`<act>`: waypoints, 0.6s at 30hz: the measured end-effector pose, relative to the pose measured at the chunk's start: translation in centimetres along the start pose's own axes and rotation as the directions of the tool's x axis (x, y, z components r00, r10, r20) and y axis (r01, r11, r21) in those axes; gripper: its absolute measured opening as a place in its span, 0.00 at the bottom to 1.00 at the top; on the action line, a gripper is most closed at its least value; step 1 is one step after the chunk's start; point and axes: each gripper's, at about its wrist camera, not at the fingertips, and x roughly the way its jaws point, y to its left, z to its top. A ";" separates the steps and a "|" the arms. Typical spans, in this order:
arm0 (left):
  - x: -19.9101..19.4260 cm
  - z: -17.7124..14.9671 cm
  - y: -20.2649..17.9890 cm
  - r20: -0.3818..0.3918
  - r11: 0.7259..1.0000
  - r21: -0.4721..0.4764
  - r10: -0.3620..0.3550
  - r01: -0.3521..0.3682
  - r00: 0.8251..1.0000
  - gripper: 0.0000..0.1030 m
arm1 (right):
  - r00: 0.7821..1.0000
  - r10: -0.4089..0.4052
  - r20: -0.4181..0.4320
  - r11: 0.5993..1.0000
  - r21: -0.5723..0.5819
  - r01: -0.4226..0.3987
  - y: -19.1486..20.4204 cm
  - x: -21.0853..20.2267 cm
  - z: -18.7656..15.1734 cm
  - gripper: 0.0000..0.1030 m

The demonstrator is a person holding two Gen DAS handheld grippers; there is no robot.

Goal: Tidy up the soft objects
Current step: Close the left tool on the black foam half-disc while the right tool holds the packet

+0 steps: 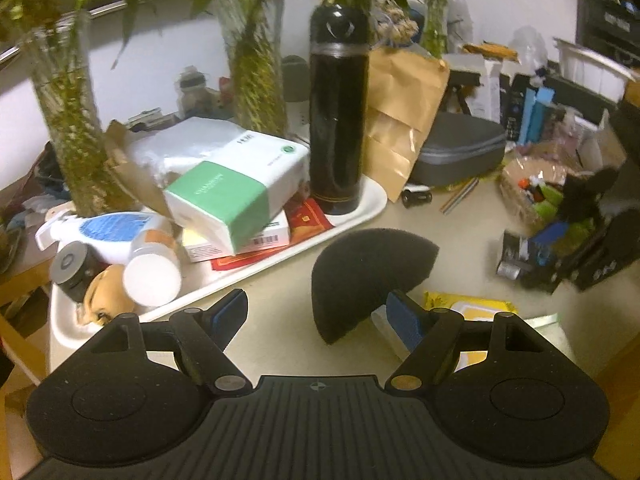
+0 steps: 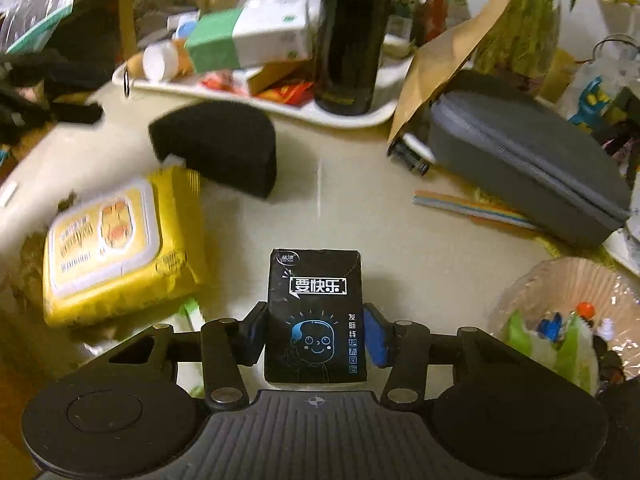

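Observation:
A black foam half-dome sponge [image 1: 366,276] lies on the pale table, also in the right wrist view [image 2: 224,148]. My left gripper [image 1: 318,318] is open; the sponge sits just ahead, against its right finger, not clamped. My right gripper [image 2: 316,334] is shut on a black tissue pack [image 2: 316,316] with a blue cartoon face, held above the table. A yellow wet-wipes pack [image 2: 116,248] lies left of it, partly under the sponge's edge; its corner shows in the left wrist view [image 1: 476,306].
A white tray [image 1: 360,208] holds a black flask [image 1: 338,116], a green-and-white tissue pack [image 1: 236,196], bottles and boxes. A brown paper bag [image 1: 404,120], a grey zip case [image 2: 528,164], glass vases with plants [image 1: 72,120] and a crinkly bowl of small items [image 2: 568,320] crowd the table.

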 end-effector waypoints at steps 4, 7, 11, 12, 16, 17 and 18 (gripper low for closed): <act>1.9 0.0 -0.5 -0.017 0.999 0.029 -0.021 0.022 1.000 0.74 | 0.999 -0.008 0.033 1.000 0.027 0.007 -0.6 -1.1 0.5 0.50; 3.4 0.0 -0.8 -0.030 0.998 0.062 -0.028 0.030 0.999 0.74 | 0.998 -0.015 0.054 0.999 0.040 0.013 -1.0 -1.8 0.8 0.50; 5.4 -0.1 -0.9 -0.056 0.997 0.066 -0.035 0.039 0.998 0.74 | 0.997 -0.009 0.078 0.999 0.037 0.007 -1.0 -2.7 1.0 0.50; 5.9 -0.1 -0.8 -0.065 0.998 0.056 -0.039 0.043 0.997 0.74 | 0.997 -0.009 0.082 0.999 0.041 0.005 -1.0 -2.9 1.0 0.50; 7.5 0.0 -0.6 -0.081 0.998 0.028 -0.059 0.061 0.995 0.74 | 0.995 0.004 0.099 0.998 0.063 -0.011 -1.4 -3.4 1.2 0.50; 7.8 0.1 -0.6 -0.077 0.998 0.027 -0.060 0.063 0.995 0.74 | 0.995 0.008 0.104 0.998 0.066 -0.015 -1.4 -3.5 1.2 0.50; 8.0 0.2 -0.6 -0.074 0.998 0.024 -0.062 0.064 0.995 0.74 | 0.994 0.008 0.106 0.998 0.068 -0.015 -1.5 -3.5 1.3 0.50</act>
